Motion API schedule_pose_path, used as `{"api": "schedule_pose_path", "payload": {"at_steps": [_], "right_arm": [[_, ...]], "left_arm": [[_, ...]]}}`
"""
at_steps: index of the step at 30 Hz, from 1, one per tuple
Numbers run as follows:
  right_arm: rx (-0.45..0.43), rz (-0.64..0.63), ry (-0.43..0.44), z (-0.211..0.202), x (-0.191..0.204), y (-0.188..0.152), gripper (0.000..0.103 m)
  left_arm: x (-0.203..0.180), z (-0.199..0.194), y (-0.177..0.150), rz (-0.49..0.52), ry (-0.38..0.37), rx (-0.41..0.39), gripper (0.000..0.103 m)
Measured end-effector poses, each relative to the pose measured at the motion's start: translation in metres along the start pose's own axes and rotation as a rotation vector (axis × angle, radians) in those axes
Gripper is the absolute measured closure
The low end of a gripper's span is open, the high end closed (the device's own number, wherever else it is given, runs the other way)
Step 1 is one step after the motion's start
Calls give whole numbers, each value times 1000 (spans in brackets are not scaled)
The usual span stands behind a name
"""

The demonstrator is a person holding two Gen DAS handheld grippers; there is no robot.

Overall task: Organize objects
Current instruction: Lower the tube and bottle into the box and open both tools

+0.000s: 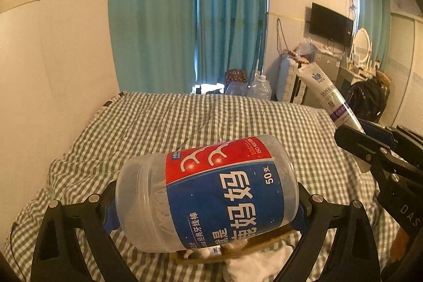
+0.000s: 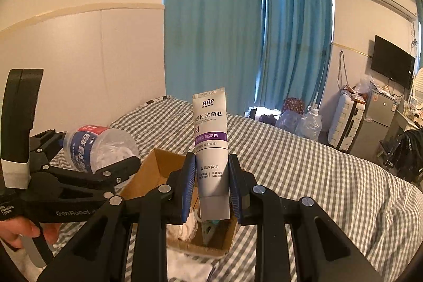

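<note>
My left gripper (image 1: 207,200) is shut on a clear plastic floss-pick jar (image 1: 208,192) with a red and blue label, held on its side above the bed; the jar also shows in the right wrist view (image 2: 97,147). My right gripper (image 2: 211,184) is shut on a white and purple toothpaste tube (image 2: 211,144), held upright above an open cardboard box (image 2: 158,168). The tube also shows at the right of the left wrist view (image 1: 327,97). The box holds white cloth and a small dark item.
A bed with a grey checked cover (image 2: 304,171) fills the foreground. White cloth (image 1: 259,263) lies by the box. Teal curtains (image 2: 211,31) hang behind. A suitcase (image 2: 346,120), water bottles (image 2: 309,123) and a wall television (image 2: 392,62) stand at the right.
</note>
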State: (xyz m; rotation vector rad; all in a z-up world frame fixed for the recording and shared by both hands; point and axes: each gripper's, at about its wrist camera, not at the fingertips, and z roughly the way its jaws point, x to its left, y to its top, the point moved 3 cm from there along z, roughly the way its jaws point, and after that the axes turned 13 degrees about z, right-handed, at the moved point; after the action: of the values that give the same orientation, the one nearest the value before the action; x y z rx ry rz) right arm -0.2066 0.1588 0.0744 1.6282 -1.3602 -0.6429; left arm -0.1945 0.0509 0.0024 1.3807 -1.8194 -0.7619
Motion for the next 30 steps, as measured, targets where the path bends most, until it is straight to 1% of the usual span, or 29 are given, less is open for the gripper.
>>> {"api": "schedule_pose_path", "payload": {"at_steps": [4, 8, 12, 14, 16, 18, 20, 22, 25, 26, 27, 28, 29, 30], "right_arm": [[34, 5, -2, 36, -5, -5, 79], [98, 18, -10, 73, -10, -27, 79], [142, 19, -8, 102, -14, -45, 79], [165, 22, -5, 114, -17, -53, 79], [183, 25, -3, 121, -19, -60, 79], [193, 29, -10, 125, -22, -65, 79], [197, 41, 0, 124, -22, -68, 79], [196, 54, 13, 119, -18, -66, 79], [177, 64, 7, 110, -17, -60, 78], [175, 68, 6, 106, -16, -58, 74], [172, 73, 5, 104, -16, -57, 69], [167, 76, 1, 99, -17, -54, 54], [158, 78, -7, 94, -18, -51, 42], [148, 79, -14, 89, -19, -48, 42]], "left_arm": [[-6, 35, -11, 46, 6, 43, 6], [-8, 68, -30, 48, -6, 98, 6], [-10, 91, -47, 49, 20, 148, 6], [-13, 96, -54, 58, 2, 153, 6], [-17, 101, -58, 70, -3, 162, 6], [-20, 103, -58, 99, 0, 154, 6], [-23, 101, -56, 110, -29, 154, 6], [-27, 98, -52, 115, -41, 153, 5], [-28, 87, -47, 129, -35, 144, 5], [-28, 83, -45, 130, -35, 139, 5], [-29, 75, -41, 131, -29, 126, 2], [-27, 69, -39, 132, -18, 114, 0], [-27, 61, -35, 134, -4, 97, 0], [-26, 55, -32, 137, 4, 88, 0]]}}
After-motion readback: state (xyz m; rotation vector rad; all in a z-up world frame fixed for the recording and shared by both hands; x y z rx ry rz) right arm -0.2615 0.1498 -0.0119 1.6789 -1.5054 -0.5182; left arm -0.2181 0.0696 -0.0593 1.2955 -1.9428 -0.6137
